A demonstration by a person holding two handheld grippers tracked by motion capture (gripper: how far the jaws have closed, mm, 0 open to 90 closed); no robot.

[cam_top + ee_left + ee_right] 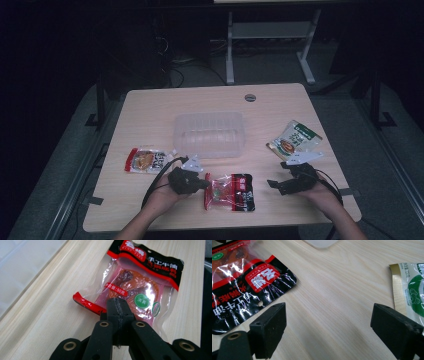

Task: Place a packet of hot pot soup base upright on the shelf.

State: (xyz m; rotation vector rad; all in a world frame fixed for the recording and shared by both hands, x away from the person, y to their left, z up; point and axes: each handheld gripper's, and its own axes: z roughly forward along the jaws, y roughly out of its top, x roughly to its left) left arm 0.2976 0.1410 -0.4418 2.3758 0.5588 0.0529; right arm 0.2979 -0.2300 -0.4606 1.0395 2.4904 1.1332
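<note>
The left gripper has its jaws pressed together on the near edge of the red snack packet; whether film is pinched I cannot tell. Lift gently, keeping the packet flat. Beyond it sits the clear tub, with bare desk between. The right gripper stands wide, empty, the green packet just beside it.
</note>
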